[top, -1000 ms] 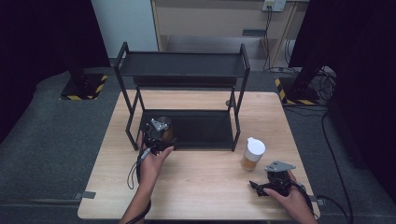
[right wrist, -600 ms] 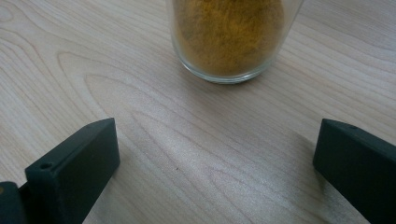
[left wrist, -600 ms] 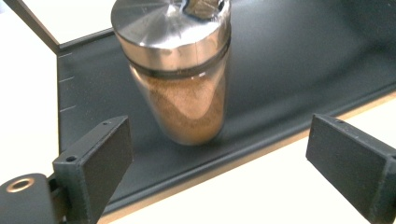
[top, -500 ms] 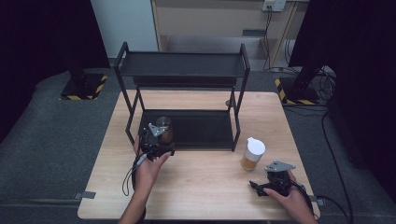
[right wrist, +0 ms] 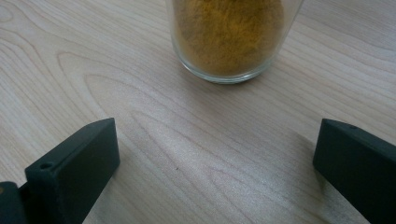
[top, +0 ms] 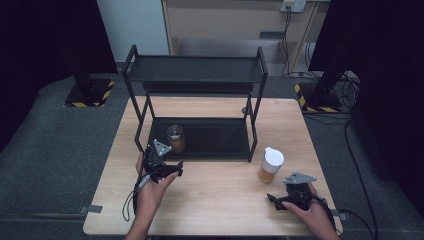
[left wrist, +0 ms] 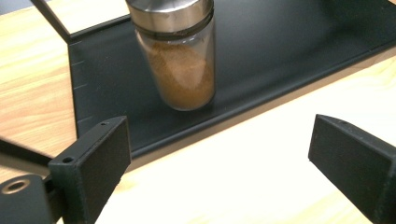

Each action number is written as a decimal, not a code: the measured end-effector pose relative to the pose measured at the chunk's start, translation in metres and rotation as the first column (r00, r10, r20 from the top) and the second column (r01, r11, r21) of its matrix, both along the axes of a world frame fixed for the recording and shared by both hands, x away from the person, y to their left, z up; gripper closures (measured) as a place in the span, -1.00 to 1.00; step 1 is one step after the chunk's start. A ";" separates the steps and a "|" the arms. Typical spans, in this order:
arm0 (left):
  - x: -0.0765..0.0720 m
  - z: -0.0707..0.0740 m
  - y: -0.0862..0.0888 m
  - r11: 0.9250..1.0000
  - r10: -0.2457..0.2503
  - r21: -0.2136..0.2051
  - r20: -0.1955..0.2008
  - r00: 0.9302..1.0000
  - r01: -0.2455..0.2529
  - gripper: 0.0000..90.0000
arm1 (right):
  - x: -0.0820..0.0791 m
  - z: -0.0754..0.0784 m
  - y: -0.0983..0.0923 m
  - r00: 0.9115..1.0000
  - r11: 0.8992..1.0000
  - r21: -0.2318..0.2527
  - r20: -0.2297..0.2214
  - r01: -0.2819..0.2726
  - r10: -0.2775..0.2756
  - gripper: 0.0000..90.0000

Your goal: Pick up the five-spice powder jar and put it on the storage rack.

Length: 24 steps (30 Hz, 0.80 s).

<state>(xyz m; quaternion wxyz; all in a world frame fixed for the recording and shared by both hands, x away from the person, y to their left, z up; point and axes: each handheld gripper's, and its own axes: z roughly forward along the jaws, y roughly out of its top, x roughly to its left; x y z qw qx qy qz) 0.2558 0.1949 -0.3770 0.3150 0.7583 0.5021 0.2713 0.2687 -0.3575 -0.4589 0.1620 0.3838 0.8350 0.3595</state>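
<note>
A glass spice jar with a metal lid and brown powder stands upright on the lower shelf of a black two-level rack. In the left gripper view the same jar stands just past my jaws. My left gripper is open and empty, a short way in front of the shelf's edge over the wooden table. A second jar, white-lidded with yellow powder, stands on the table at the right. My right gripper is open just short of that yellow-powder jar, not touching it.
The rack's upper shelf overhangs the lower one, with posts at its corners. The wooden table has bare surface between the two grippers. Dark carpet surrounds the table.
My left gripper has let go of the brown jar on the lower shelf and drawn back toward the person. The right gripper has stayed put.
</note>
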 end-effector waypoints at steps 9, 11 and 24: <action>-0.019 -0.002 0.015 1.000 0.016 -0.002 0.001 1.000 -0.016 -0.91 | -0.001 0.000 0.000 1.000 1.000 0.001 0.000 0.004 -0.004 -0.97; -0.022 -0.004 0.019 1.000 0.023 -0.003 0.000 1.000 -0.023 -0.91 | -0.001 0.000 0.001 1.000 1.000 0.001 0.000 0.006 -0.006 -0.97; -0.027 -0.029 0.042 0.996 0.077 -0.031 -0.028 0.997 -0.078 -0.92 | -0.001 0.000 0.001 1.000 1.000 0.000 0.000 0.009 -0.009 -0.97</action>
